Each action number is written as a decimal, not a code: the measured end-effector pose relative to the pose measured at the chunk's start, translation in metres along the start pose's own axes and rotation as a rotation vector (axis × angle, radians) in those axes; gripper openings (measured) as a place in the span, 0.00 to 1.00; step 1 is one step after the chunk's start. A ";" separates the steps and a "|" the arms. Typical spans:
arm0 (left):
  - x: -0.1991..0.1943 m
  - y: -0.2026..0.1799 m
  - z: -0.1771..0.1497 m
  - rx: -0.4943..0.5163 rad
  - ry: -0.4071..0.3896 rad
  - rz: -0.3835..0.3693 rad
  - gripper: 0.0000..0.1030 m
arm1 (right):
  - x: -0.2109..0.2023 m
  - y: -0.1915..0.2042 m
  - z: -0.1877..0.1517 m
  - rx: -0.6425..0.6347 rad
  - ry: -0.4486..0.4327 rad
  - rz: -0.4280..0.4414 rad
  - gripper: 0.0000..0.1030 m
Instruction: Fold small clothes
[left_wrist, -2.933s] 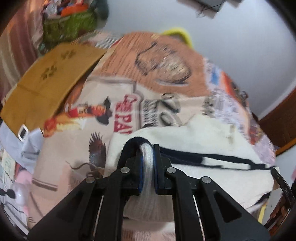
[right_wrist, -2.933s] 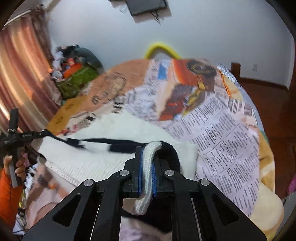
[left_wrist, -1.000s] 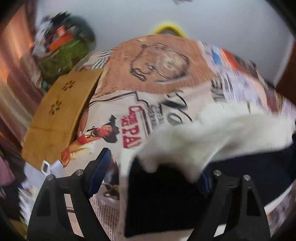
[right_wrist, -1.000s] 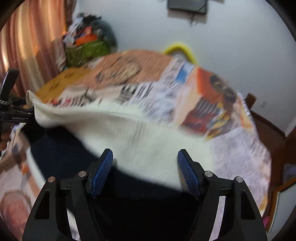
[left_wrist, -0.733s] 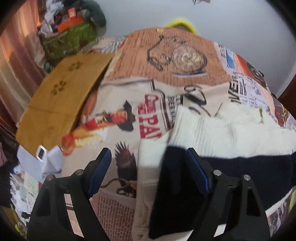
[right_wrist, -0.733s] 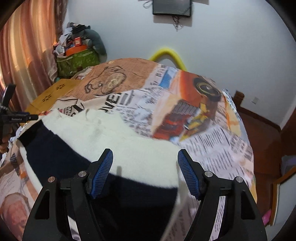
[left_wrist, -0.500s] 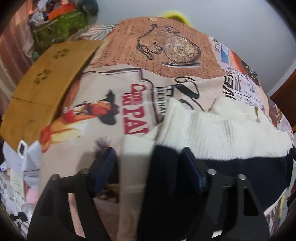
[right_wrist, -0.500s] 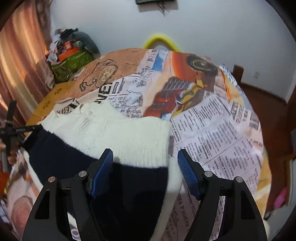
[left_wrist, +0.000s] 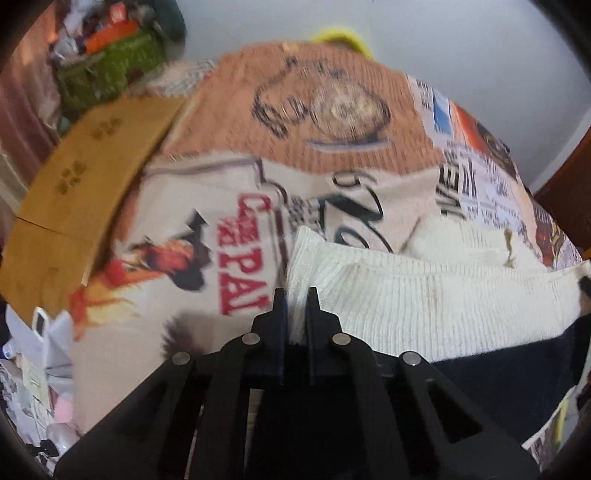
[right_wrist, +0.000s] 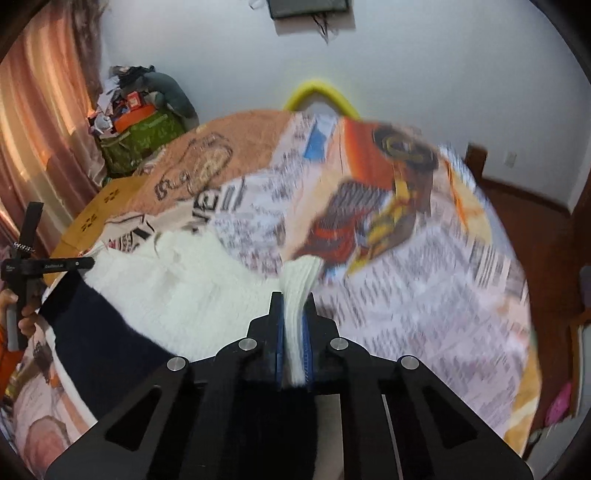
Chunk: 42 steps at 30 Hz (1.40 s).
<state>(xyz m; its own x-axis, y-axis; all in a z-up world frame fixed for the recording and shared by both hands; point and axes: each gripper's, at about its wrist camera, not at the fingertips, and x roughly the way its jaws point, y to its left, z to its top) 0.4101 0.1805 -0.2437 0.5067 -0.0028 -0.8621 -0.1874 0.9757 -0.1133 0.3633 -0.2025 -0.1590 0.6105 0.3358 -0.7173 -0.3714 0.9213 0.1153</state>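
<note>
A small knit sweater, cream with a wide navy band, lies spread on a bed covered by a newspaper-print blanket (left_wrist: 207, 206). In the left wrist view the sweater (left_wrist: 424, 299) fills the lower right, and my left gripper (left_wrist: 295, 299) is shut on its cream left corner. In the right wrist view the sweater (right_wrist: 177, 280) lies at the lower left, and my right gripper (right_wrist: 293, 302) is shut on its cream right corner. The other gripper's handle (right_wrist: 26, 266) shows at the far left of that view.
A tan cardboard sheet (left_wrist: 77, 184) lies at the bed's left side. A green bag with clutter (right_wrist: 144, 136) stands by the curtain. A yellow hoop (right_wrist: 321, 92) rises behind the bed. Wooden floor (right_wrist: 535, 221) lies to the right.
Both grippers were open over the laid-down sweater; they have now closed on its cream corners, left and right. Earlier still, both let go of a previous hold.
</note>
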 end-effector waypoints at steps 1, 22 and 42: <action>-0.007 0.003 0.000 0.004 -0.030 0.024 0.07 | -0.001 0.001 0.004 -0.013 -0.013 -0.001 0.07; -0.003 0.016 -0.010 0.063 0.013 0.143 0.28 | 0.017 -0.009 0.000 -0.007 0.091 -0.084 0.30; -0.030 -0.040 -0.055 0.179 0.018 0.040 0.54 | 0.029 0.112 -0.027 -0.190 0.126 0.109 0.54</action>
<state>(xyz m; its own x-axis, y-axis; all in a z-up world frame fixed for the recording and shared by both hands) 0.3563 0.1292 -0.2405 0.4860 0.0347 -0.8733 -0.0540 0.9985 0.0097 0.3206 -0.0952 -0.1851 0.4719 0.3930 -0.7892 -0.5623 0.8236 0.0740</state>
